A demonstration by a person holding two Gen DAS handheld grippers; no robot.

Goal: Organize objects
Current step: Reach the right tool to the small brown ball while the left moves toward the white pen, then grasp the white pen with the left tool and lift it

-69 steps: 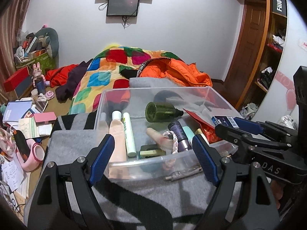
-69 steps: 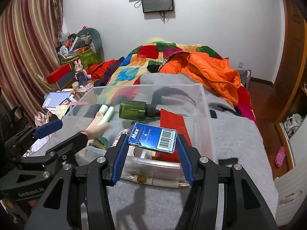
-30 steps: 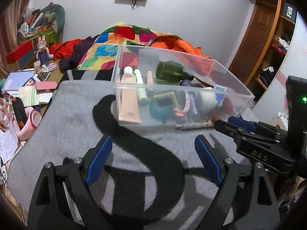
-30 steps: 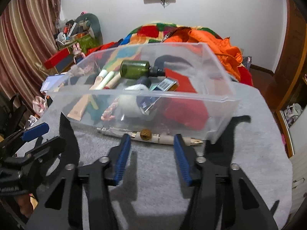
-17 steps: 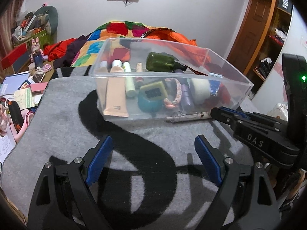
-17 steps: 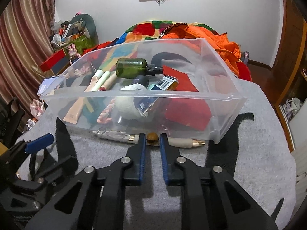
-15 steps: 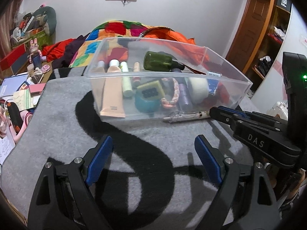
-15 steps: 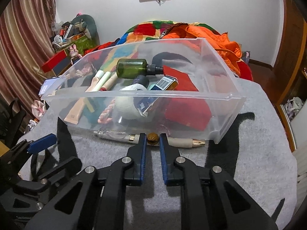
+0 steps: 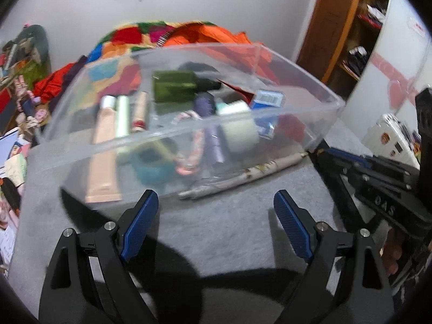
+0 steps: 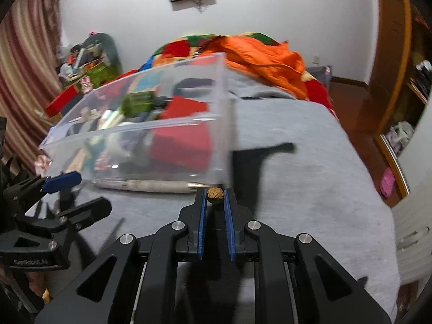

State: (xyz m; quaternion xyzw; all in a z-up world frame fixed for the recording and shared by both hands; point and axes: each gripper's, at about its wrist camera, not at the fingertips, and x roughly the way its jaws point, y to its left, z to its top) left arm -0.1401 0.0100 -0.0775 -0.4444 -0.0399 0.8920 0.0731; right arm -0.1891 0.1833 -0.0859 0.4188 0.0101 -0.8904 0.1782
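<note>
A clear plastic bin [image 9: 318,100] sits on the grey blanket [image 9: 229,224], filled with a green bottle [image 9: 172,89], tubes, a blue box [image 9: 267,97] and a red item [image 10: 181,140]. A long cream pen [image 9: 243,176] lies on the blanket against the bin's front wall; it also shows in the right wrist view [image 10: 151,185]. My right gripper [image 10: 215,193] is shut on a small brown walnut-like bead [image 10: 215,191] just off the bin's front right corner. My left gripper [image 9: 213,210] is open and empty in front of the bin.
The bed beyond holds a colourful quilt [image 10: 189,46] and an orange jacket [image 10: 264,56]. Clutter, boxes and a red box [image 10: 62,102] lie at the left by the curtain. A wooden door and shelves [image 9: 348,27] stand at the right.
My right gripper closed on the brown bead and has carried it to the right, from the pen's middle to the bin's corner. My left gripper moved closer to the bin.
</note>
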